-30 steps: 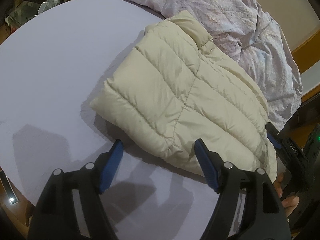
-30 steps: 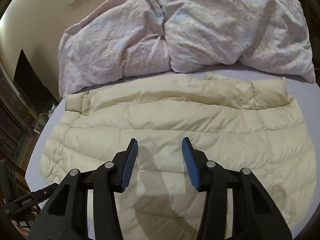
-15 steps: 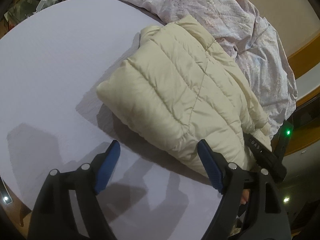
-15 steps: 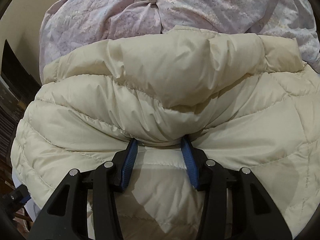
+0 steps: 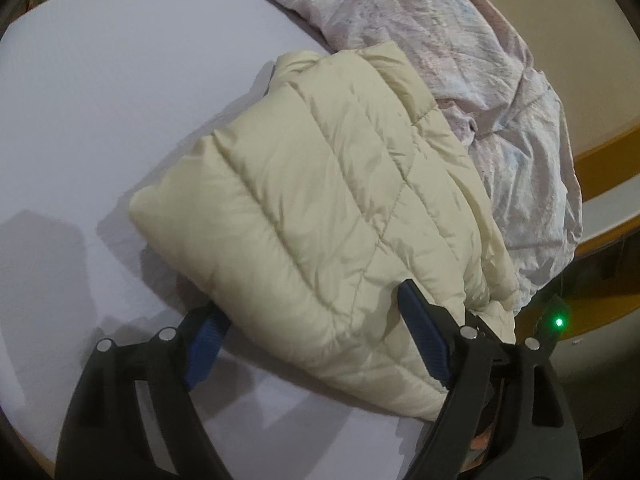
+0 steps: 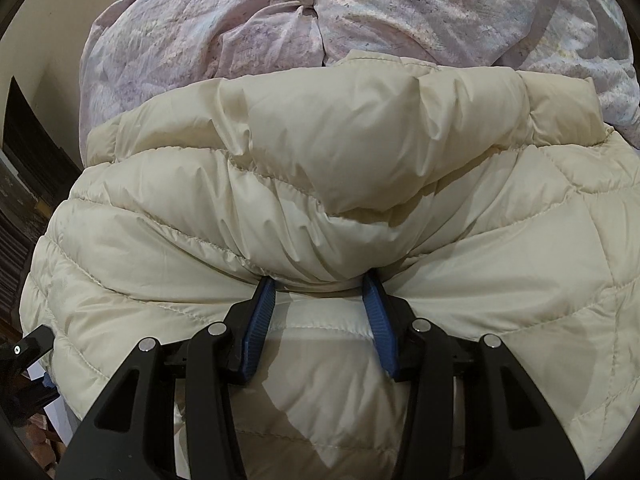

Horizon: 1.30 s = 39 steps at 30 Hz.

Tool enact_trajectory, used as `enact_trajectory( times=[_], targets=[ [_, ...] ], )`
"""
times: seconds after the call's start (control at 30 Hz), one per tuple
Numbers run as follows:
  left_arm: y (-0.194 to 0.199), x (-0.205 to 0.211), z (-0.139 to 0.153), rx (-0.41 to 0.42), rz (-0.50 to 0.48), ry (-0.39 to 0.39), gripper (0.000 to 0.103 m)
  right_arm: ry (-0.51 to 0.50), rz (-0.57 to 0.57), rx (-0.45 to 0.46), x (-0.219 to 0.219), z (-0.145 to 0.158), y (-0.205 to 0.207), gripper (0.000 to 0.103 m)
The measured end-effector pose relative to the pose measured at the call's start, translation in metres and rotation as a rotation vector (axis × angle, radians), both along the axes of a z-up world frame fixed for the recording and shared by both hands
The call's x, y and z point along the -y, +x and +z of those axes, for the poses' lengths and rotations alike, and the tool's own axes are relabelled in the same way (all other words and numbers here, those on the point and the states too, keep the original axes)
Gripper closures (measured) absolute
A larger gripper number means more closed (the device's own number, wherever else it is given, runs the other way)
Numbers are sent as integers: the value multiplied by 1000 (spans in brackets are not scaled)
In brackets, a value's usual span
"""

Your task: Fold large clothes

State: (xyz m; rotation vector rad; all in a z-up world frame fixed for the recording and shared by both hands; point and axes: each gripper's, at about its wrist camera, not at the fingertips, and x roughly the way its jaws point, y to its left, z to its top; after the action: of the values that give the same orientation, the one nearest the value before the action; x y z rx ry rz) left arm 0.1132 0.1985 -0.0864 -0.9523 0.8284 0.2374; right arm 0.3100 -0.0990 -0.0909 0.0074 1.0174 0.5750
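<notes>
The left gripper has just been opening its jaws; they stand wide with the near corner of the folded cream puffer jacket between them, the blue pads not visibly pressing on it. The right gripper pushes its tips into the jacket, a bulge of padded fabric between its half-open pads; whether they pinch it I cannot tell. The jacket lies mid-frame on the pale lilac bed surface, with a crumpled pinkish quilt behind it at upper right.
</notes>
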Motion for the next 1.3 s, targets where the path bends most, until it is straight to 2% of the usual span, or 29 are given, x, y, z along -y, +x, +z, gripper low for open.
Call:
enact_trajectory(
  times=[0.4,0.6,0.7,0.8,0.9,1.0,1.03,1.1,1.17,1.3],
  targets=[
    [13,-16,1,-11,64,6,23,-5,4,14,0,0,0,55],
    [13,-32,-2,16,96,-52,41,-8,6,23,-1,1,0,55],
    [15,-36,-3,31,99,-67,46,-10,5,28,-2,1,-1,55],
    [17,-36,-5,47,99,-69,46,-8,5,29,-1,1,-1,55],
    [16,-35,-8,71,101,-88,43,-7,6,33,-1,1,-1,55],
    [18,-34,-9,80,92,-121,43,-7,6,35,-1,1,-1,55],
    [19,-33,-8,81,90,-123,46,-7,6,36,-1,1,-1,55],
    [20,-31,-4,88,75,-116,65,-8,8,36,-1,1,-1,55],
    [22,-31,7,109,57,-97,77,-7,7,36,-1,1,-1,55],
    [27,-26,31,124,29,-33,85,-7,8,36,-1,1,-1,55]
  ],
)
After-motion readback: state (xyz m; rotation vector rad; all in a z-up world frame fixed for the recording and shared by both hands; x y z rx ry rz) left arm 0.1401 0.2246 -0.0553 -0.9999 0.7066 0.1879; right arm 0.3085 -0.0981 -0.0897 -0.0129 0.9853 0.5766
